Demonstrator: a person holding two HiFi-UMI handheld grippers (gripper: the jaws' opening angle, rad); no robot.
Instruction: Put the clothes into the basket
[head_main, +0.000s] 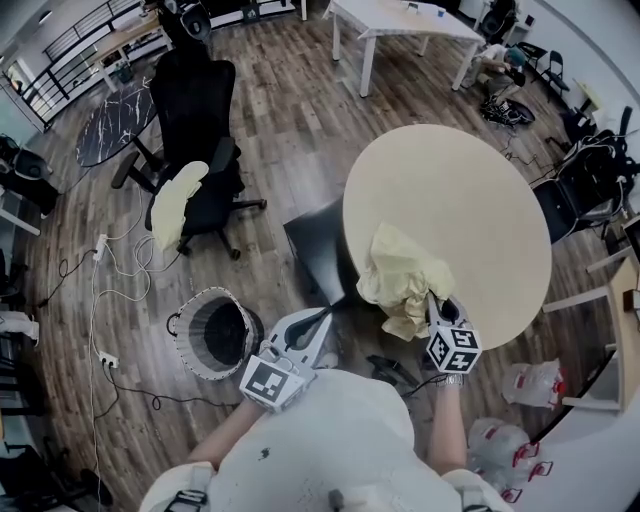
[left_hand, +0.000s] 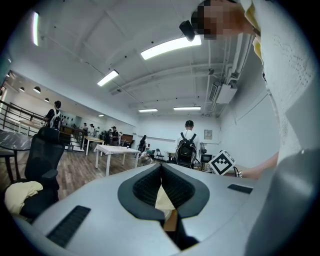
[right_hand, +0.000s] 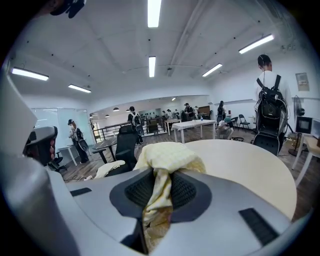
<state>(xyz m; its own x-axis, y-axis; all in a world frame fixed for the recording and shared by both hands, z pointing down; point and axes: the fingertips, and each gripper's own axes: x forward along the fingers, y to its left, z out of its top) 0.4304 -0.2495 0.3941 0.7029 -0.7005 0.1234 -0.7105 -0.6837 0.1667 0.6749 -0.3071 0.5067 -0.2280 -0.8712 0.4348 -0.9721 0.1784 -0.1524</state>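
Over round table (head_main: 470, 200): right claw (head_main: 432, 300) clenched on crumpled pale-yellow garment (head_main: 402, 270); left claw (head_main: 322, 318) closed, empty.

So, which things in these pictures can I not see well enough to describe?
Round woven basket: head view, its inside is dark, so contents are unclear.
Crumpled yellow cloth in the right gripper: bunched up, garment type unclear; right gripper view, the gripper body hides its lower end.
Pale yellow garment on the black office chair: too small in every view.
Pale patch behind the shut left gripper: left gripper view, too little shows.
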